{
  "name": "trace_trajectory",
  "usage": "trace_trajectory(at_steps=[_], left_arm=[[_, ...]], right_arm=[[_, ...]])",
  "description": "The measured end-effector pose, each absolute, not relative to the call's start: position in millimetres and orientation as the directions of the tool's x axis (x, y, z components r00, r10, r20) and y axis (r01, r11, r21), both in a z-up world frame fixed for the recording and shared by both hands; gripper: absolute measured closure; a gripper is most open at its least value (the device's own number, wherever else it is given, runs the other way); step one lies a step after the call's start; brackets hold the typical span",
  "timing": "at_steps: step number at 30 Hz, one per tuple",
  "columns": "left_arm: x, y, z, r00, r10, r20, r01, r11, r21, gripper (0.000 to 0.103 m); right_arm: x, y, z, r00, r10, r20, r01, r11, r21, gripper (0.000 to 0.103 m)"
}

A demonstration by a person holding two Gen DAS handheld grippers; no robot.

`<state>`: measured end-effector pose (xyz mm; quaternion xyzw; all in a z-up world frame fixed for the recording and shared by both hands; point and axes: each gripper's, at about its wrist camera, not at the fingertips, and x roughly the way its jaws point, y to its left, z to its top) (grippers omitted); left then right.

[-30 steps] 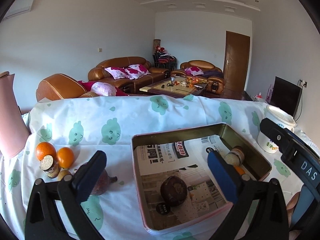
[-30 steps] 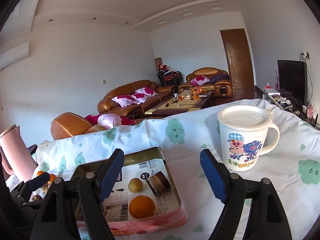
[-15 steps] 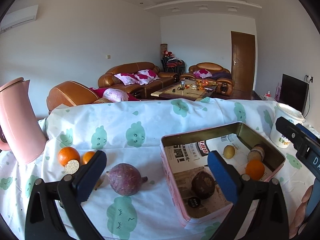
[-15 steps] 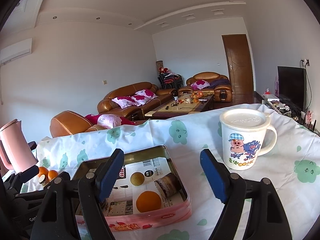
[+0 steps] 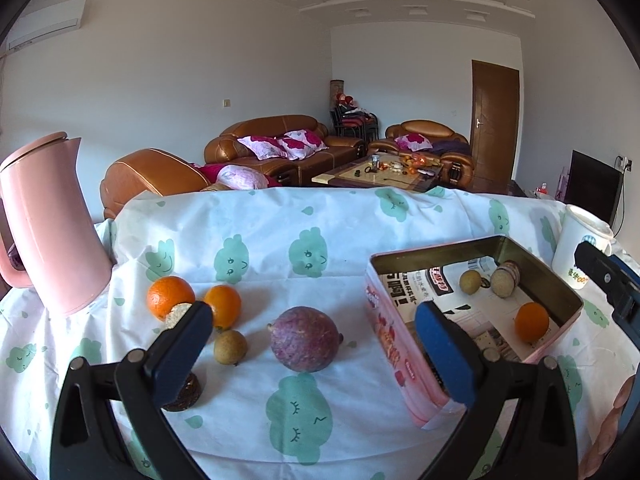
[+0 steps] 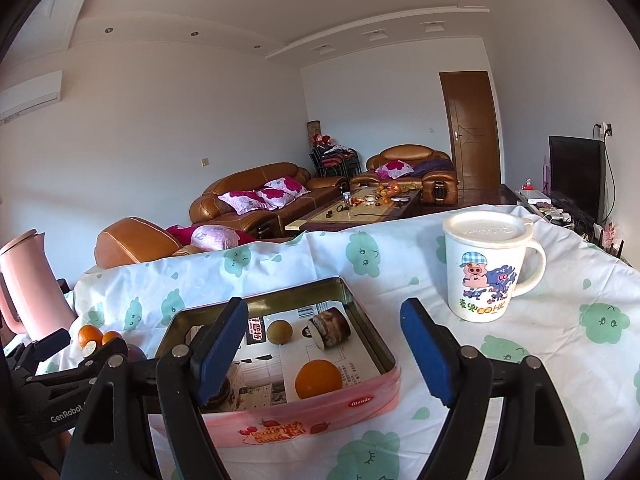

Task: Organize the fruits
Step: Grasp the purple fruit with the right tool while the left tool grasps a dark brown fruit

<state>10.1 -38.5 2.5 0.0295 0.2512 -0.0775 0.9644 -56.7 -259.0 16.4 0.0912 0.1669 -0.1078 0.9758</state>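
Left gripper fingers wide, empty, framing purple fruit for pickup. Right gripper wide, empty, waiting above tin.

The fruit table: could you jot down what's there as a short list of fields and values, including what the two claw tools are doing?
Surface: table under a white cloth with green prints
Container: pink tin, open
In the tin: one orange, one small brown fruit, a cut half fruit
On the cloth: two oranges, purple fruit, small brown fruit
Other items: pink kettle, lidded cartoon mug
Left gripper: open, empty
Right gripper: open, empty
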Motion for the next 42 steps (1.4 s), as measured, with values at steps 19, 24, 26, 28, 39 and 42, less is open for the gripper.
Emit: trace_trajectory(at_steps=[19,24,26,28,39,42], left_arm=[[26.9,62.8,-6.0,0.816,-0.038,-0.577,0.062,0.998,0.021,0.0],[33.8,96.1,-10.2,0.796,-0.012,-0.605,0.031,0.999,0.022,0.0],[34.4,108.2,-11.2,0.787,-0.031,-0.616,0.036,0.999,-0.004,0.0],[35.4,114.9,-13.4,0.771,-0.058,-0.634,0.061,0.998,-0.016,0.0],[43.6,82.1,-31.9,0.673,-0.157,-0.723,0.246,0.969,0.019,0.016],[50.1,76.7,-38.2,0.631,-0.172,-0.756,0.275,0.961,0.011,0.035]], right_arm=[[-43.4,-144.1,9.4,0.913,0.009,-0.409,0.017,0.998,0.06,0.023],[-31.7,-111.7,5.7,0.89,0.053,-0.454,-0.05,0.999,0.017,0.025],[-23.0,-101.1,1.8,0.871,0.066,-0.487,-0.07,0.998,0.012,0.033],[-12.2,-93.0,-3.0,0.844,0.078,-0.53,-0.085,0.996,0.011,0.04],[28.7,-72.2,-7.5,0.789,0.098,-0.607,-0.148,0.988,-0.033,0.041],[39.2,-69.3,-10.4,0.775,0.087,-0.626,-0.147,0.988,-0.045,0.041]])
